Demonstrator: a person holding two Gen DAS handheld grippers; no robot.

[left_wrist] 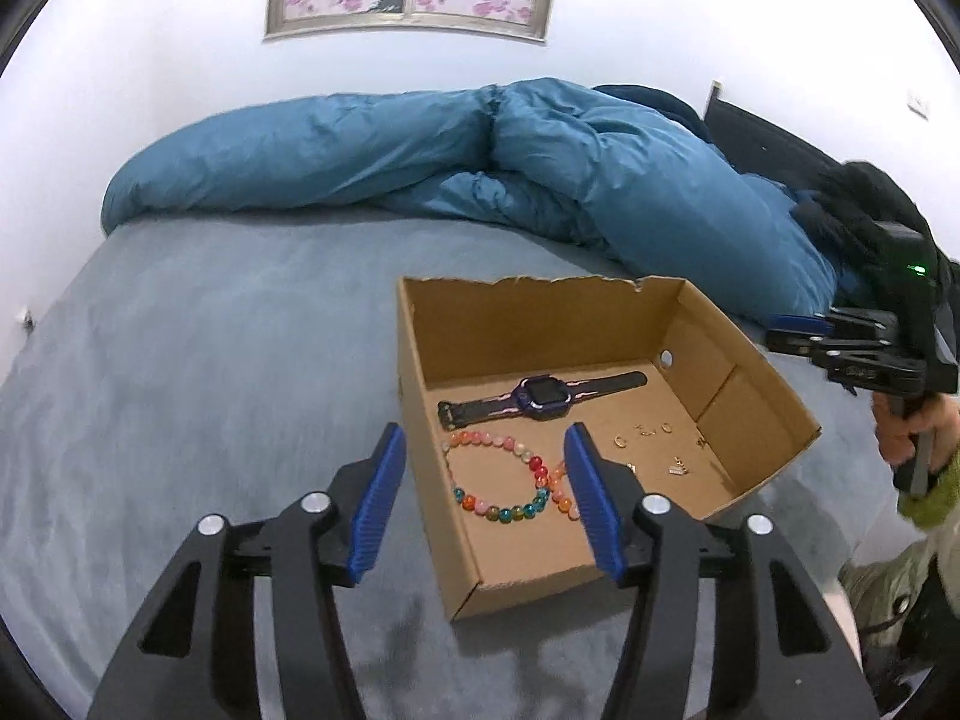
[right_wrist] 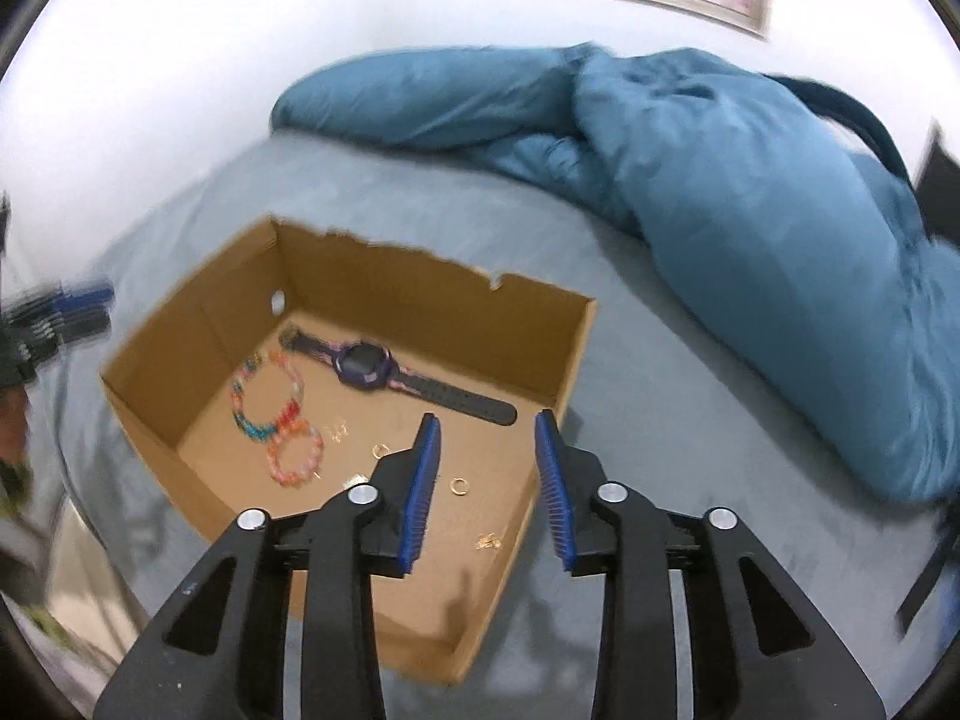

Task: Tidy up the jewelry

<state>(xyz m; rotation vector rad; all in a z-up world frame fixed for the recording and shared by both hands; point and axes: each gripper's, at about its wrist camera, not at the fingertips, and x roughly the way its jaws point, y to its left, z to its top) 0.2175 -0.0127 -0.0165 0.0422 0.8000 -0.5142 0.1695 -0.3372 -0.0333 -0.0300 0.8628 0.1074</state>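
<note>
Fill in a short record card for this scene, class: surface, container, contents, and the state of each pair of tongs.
surface: grey-blue bed sheet, rumpled teal duvet behind
container: open brown cardboard box, torn back rim
contents: purple smartwatch with dark strap; multicoloured round-bead bracelet; orange-pink bead bracelet; small gold rings and charms, loose on the box floor
left tongs: open, empty, above the box's near-left wall
right tongs: open, empty, above the box's near corner
</note>
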